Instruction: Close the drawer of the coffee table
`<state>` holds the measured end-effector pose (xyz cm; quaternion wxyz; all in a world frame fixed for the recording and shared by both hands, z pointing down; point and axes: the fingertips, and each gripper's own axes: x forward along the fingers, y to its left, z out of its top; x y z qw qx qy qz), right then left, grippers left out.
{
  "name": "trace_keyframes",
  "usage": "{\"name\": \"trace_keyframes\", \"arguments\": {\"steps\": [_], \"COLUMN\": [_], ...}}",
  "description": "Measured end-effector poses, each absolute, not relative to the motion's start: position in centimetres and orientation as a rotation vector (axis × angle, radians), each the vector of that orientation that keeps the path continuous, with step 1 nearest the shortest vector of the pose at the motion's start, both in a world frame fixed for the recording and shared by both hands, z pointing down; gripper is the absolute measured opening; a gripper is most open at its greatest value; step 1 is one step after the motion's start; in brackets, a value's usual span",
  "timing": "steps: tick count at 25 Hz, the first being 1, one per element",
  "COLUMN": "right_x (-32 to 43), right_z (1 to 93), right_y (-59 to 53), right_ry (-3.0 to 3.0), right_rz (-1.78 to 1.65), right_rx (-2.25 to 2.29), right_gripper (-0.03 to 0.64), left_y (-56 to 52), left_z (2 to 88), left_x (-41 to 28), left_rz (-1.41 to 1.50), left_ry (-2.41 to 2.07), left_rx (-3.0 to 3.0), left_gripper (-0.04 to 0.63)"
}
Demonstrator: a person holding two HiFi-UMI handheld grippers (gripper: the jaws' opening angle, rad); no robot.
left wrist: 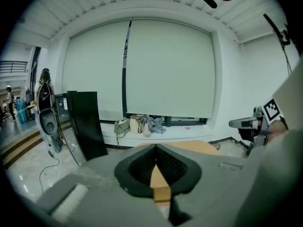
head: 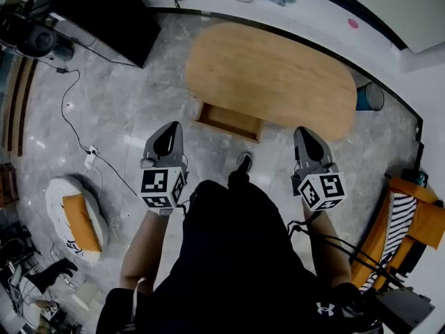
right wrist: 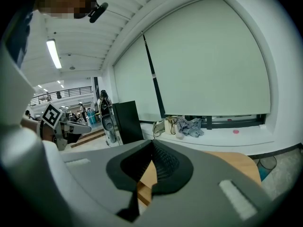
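An oval wooden coffee table (head: 278,82) stands on the grey marble floor ahead of me. Its drawer (head: 229,122) is pulled out from the near side, toward my feet. My left gripper (head: 167,136) is shut and empty, hanging left of the drawer and short of it. My right gripper (head: 306,139) is also shut and empty, near the table's right front edge. In the left gripper view the table top (left wrist: 189,147) shows past the shut left gripper (left wrist: 155,148). The right gripper view shows the table (right wrist: 236,164) behind the shut right gripper (right wrist: 151,143).
A black panel (head: 104,12) leans at the back left, with a cable (head: 69,103) running across the floor to a plug. A white and orange cushion (head: 76,221) lies at the left. A blue bin (head: 368,97) stands right of the table. Bags (left wrist: 137,124) sit on the window ledge.
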<state>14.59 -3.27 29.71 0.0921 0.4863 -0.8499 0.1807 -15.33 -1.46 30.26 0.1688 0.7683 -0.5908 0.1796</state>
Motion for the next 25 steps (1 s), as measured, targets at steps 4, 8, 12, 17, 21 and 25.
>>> {"name": "trace_keyframes", "arguments": {"steps": [4, 8, 12, 17, 21, 25], "right_x": [15.1, 14.6, 13.8, 13.9, 13.9, 13.9], "right_z": [31.7, 34.7, 38.1, 43.1, 47.6, 51.9], "right_y": [-5.0, -6.1, -7.0, -7.1, -7.1, -6.5], "right_ry": [-2.487, -2.427, -2.358, -2.263, -2.212, -2.182], "right_rz": [0.567, 0.605, 0.640, 0.684, 0.729, 0.761], "right_rx": [1.445, 1.432, 1.413, 1.424, 1.446, 1.421], "right_gripper": [0.002, 0.002, 0.002, 0.002, 0.002, 0.002], "left_y": [-3.0, -4.5, -6.0, -8.2, -9.2, -8.7], "left_z": [32.3, 35.0, 39.9, 45.5, 50.7, 54.3], "left_x": [-15.8, -17.0, -18.4, -19.4, -20.3, -19.2], "left_rz": [0.563, 0.637, 0.747, 0.847, 0.917, 0.960], "left_ry": [-1.659, -1.612, -1.512, -1.408, -1.348, -1.262], "left_rx": [2.177, 2.194, 2.202, 2.254, 2.240, 2.261], "left_gripper": [0.002, 0.002, 0.002, 0.002, 0.002, 0.002]}}
